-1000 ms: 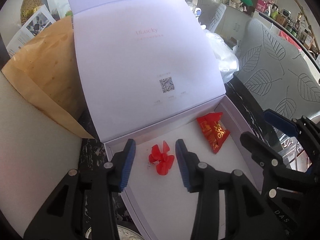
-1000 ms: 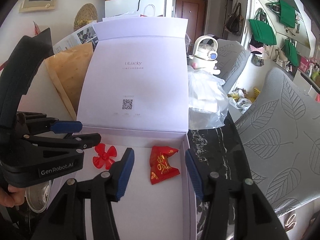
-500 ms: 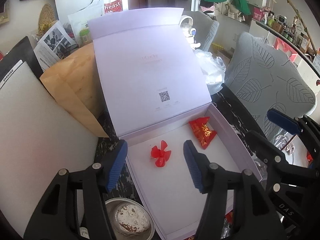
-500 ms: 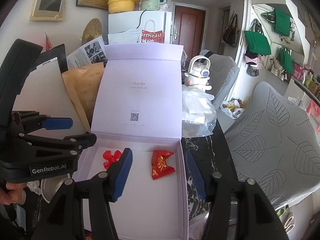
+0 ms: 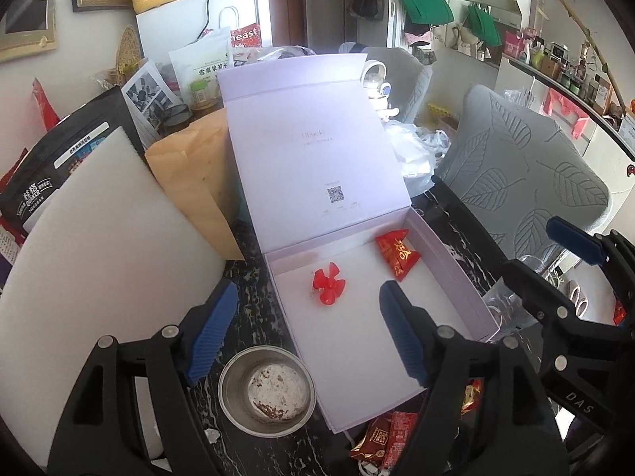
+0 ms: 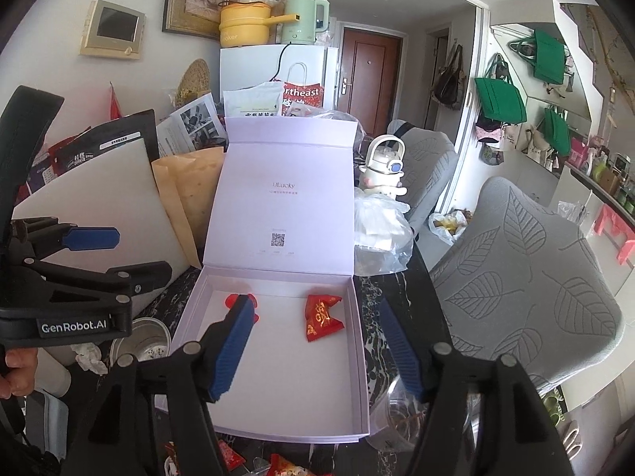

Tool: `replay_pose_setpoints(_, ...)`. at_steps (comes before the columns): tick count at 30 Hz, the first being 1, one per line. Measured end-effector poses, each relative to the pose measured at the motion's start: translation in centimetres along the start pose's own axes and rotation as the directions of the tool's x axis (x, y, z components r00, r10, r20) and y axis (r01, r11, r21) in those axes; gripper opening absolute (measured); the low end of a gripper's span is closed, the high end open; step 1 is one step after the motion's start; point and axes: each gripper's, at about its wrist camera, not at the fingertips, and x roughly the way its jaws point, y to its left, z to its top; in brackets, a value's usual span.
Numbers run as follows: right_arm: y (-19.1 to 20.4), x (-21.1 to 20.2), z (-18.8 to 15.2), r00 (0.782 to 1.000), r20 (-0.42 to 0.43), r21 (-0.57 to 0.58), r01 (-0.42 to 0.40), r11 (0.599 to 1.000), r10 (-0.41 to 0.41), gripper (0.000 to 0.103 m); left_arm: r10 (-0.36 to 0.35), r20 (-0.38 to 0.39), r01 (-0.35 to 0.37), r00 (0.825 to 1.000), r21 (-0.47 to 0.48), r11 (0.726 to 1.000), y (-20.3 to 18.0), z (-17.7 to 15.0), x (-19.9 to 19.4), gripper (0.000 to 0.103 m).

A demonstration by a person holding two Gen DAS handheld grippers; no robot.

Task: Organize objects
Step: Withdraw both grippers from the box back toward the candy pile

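Both grippers, left (image 5: 305,331) and right (image 6: 317,351), jaws spread, empty, above lilac cardboard box (image 6: 359,341); next: grab red foil candy packets (image 5: 387,436) off worktop.

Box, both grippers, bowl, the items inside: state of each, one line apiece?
lavender box: open, lid standing upright at the back
red propeller: lying loose in the box, back left
red candy packet: sealed, lying in the box, back right
left gripper: open, empty
right gripper: open, empty
steel bowl: upright beside the box, whitish residue inside
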Motion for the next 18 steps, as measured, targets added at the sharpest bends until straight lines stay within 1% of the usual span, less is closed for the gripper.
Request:
replay_pose_setpoints(5,0.3,-2.7,-1.1,1.0,0.016,0.001,0.005,1.0,-0.005,0.067,0.01,0.018,-0.01,1.0,0.007,1.0,-0.1,-1.2,-2.7,0.078)
replay_pose_setpoints(9,0.2,-4.7,-1.9,0.999,0.03,0.002,0.013,1.0,-0.013,0.067,0.011,0.027,-0.012,1.0,0.008,1.0,-0.4,-2.3,-4.5,0.079)
replay_pose_setpoints(13,0.3,-6.5,-2.9,0.999,0.038,0.001,0.02,1.0,-0.02,0.067,0.021,0.04,-0.021,0.999,0.017,1.0,-0.9,-3.4,-6.1,0.081)
replay_pose_setpoints(18,0.6,-8.0,-4.1,0.999,0.039,-0.005,0.027,1.0,-0.027,0.067,0.024,0.052,-0.026,0.998,0.037,0.999,-1.6,-4.7,-7.6,0.082)
